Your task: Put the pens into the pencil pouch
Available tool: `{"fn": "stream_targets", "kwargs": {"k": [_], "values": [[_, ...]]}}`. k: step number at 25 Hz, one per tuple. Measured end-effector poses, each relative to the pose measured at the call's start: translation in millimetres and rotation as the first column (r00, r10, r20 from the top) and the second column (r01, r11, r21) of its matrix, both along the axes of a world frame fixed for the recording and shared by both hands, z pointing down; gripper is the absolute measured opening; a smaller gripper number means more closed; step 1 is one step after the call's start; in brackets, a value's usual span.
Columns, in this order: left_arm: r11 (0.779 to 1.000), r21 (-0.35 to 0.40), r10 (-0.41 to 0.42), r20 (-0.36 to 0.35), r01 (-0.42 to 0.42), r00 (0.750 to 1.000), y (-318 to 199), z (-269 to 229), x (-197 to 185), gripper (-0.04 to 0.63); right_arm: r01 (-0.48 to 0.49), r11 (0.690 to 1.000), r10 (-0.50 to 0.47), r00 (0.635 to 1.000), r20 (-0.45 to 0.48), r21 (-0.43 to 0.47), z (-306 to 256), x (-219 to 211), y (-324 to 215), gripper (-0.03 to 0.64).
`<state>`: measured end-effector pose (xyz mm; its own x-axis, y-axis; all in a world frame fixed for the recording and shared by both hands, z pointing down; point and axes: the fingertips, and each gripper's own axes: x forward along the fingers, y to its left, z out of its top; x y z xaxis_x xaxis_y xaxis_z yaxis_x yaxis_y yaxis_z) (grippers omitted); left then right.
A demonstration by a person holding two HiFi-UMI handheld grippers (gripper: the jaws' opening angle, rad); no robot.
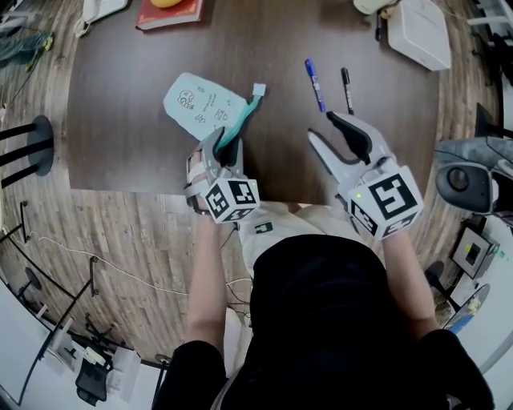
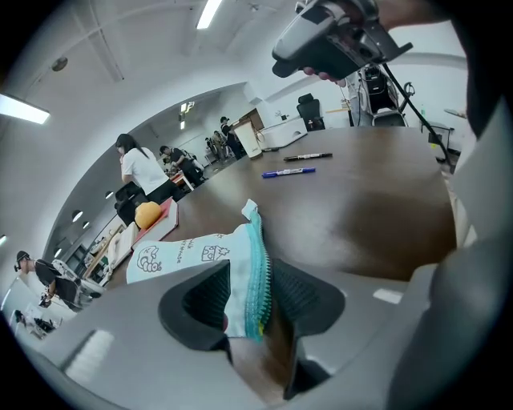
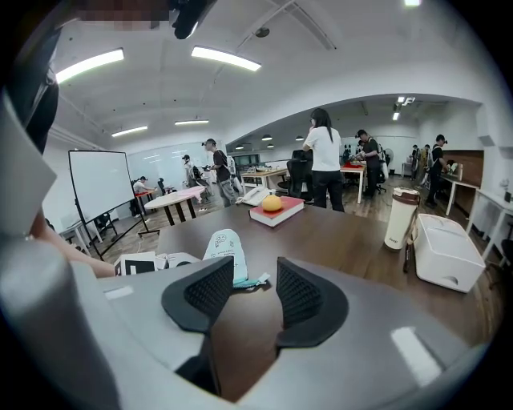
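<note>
2 hand-held grippers low over near edge of table [image 1: 120,144]. Left gripper [image 2: 250,280]: wide, straddling raised zip edge of pencil pouch [image 2: 180,258], teal zip upright between the pads and close to the right pad, no firm clamp visible. Right gripper [image 3: 250,276]: wide, empty, only bare tabletop between the pads, hovering short of the pens.

Step in hand, by judgement: securing pouch mouth with left; 0 pens picked up so far. Next move likely: close left on zip edge and lift or spread the opening, then send right forward to blue pen [image 1: 314,83]. Calls for a pinch across a thin barrel lying flat on wood. Black pen [image 1: 346,90] just beside it, not touching, roughly parallel.

Containers:
- Pouch: pale blue, printed, lying left of centre with zip end toward left gripper. Looks flat, zip open or shut not readable, contents not visible. Both pens clearly outside it and well apart from it.
- White lidded box [image 1: 421,34]: far right edge, shut, contents unseen.
- White cup [image 3: 399,218]: beside the box, lid on.

Red book [image 1: 168,14] at far edge, orange fruit [image 3: 272,203] on top.
</note>
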<state>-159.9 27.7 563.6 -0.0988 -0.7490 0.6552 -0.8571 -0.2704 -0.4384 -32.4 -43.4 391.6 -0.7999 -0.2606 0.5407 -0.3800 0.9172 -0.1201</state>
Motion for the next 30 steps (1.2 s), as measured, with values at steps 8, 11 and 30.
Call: {"fn": "stream_targets", "kwargs": {"k": [8,11,30], "values": [[1.000,-0.007,0.027,0.084,-0.026,0.996,0.8,1.7,0.8,0.138,-0.029,0.999,0.030,1.000,0.009,-0.037,3.0,6.6,1.3,0.167],[0.999,-0.005,0.037,0.105,-0.037,0.994,2.0,2.3,2.3,0.115,-0.028,0.999,0.028,1.000,0.012,-0.025,5.3,7.5,1.8,0.167],[1.000,0.008,-0.017,0.073,0.016,0.997,0.9,-7.4,-5.6,0.028,-0.026,0.999,0.026,0.999,0.021,-0.031,6.8,9.0,0.8,0.167]]}}
